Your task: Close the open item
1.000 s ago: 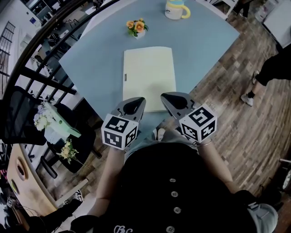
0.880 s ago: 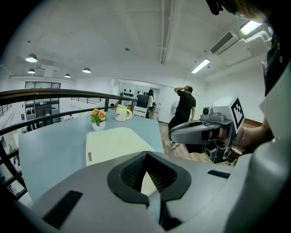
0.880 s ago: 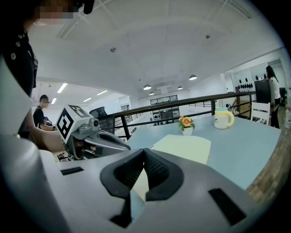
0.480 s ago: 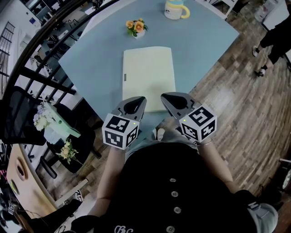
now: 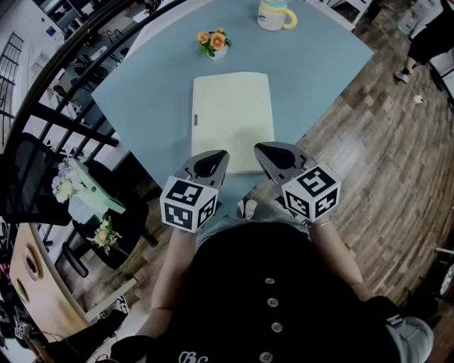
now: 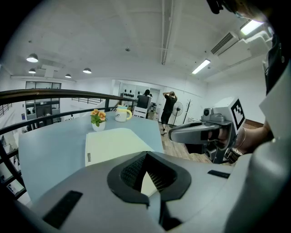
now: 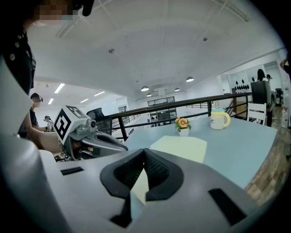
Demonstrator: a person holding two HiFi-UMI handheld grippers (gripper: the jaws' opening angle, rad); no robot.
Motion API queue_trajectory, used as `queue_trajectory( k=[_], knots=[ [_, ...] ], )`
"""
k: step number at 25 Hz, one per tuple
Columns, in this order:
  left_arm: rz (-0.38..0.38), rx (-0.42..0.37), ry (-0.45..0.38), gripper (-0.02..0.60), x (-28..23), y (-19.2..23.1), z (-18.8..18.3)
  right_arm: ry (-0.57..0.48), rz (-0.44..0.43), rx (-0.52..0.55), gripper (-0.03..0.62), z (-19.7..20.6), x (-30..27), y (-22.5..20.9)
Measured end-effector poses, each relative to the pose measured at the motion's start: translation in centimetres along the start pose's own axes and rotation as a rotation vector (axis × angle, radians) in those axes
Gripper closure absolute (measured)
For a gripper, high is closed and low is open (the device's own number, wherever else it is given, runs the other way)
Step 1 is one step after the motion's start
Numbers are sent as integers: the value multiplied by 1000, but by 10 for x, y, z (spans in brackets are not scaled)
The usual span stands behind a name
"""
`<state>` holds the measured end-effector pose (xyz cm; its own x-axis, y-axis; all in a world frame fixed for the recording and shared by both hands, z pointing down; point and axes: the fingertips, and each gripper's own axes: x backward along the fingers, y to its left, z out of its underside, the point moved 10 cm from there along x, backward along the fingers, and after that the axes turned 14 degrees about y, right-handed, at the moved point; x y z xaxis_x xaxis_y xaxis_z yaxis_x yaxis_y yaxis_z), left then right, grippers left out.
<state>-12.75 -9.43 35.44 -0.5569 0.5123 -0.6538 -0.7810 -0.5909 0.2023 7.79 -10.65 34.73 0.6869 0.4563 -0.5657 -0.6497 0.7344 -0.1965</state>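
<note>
1. A pale yellow notebook [image 5: 233, 117] lies flat in the middle of the blue table [image 5: 142, 92]. Its cover is down, so it looks closed, and a small label sits on its left edge.
2. The left gripper [image 5: 213, 159] is held at the near edge of the table and points toward the notebook's near left corner. Its jaws are pressed together with nothing caught between them.
3. The right gripper [image 5: 273, 157] is just beside it, aimed at the notebook's near right corner. Its jaws are likewise together and empty.
4. Both grippers are raised off the tabletop. From their own views the notebook shows below and beyond the jaw tips, not in them.
5. Each gripper carries its marker cube at the near end, the left cube [image 5: 188, 204] and the right cube [image 5: 311, 191], close to the person's black top.
6. On the far side of the notebook stands a small flower pot [image 5: 214, 42] with orange blooms. Farther off, near the far edge, is a white mug [image 5: 273, 14] with a yellow handle.
7. A dark railing [image 5: 64, 78] runs along the left of the table. A wooden floor [image 5: 383, 184] spreads to the right, where another person [image 5: 429, 42] stands at the far right.
</note>
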Motion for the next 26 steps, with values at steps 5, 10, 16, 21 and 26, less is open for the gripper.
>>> queue_trajectory(
  k=[5,10,16,21,26],
  knots=[
    [5,-4,-5,565,0,0,-1,-2,0,1,592,0,0,0],
    [12,-12,2,565,0,-2,-2,7,-11,1,592,0,0,3],
    [6,-13,24,565,-1,-3,1,19,-2,6,592,1,-2,5],
    [10,-8,20,565,1,-2,1,16,1,8,592,0,-1,5],
    [7,1,9,565,3,0,0,15,-4,10,592,-2,-2,5]
  ],
)
